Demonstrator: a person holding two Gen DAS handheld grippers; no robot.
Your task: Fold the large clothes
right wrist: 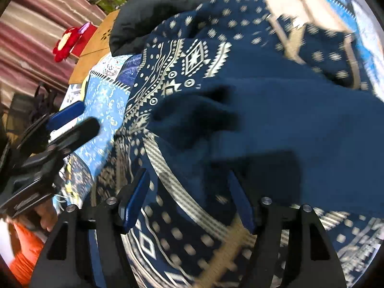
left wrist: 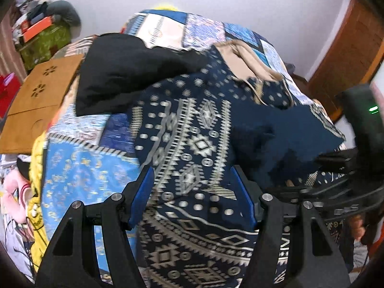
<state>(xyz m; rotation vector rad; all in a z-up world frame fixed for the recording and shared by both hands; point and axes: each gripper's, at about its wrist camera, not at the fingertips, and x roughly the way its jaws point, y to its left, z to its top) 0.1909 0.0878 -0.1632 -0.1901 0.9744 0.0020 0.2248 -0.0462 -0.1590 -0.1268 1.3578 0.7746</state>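
Now both grippers, left gripper (left wrist: 192,192) and right gripper (right wrist: 189,196), hover spread-fingered over the patterned navy garment (left wrist: 192,144) (one flap folded, more remains).

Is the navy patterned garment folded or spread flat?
Partly folded: on the garment a plain navy flap lies turned over the print.

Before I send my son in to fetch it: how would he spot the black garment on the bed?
Start at the bed's blue patchwork bedspread. On it lies a navy garment with a cream geometric print, and the black garment sits at its far left edge, beside the brown wooden board. It is the only plain, unpatterned black cloth there.
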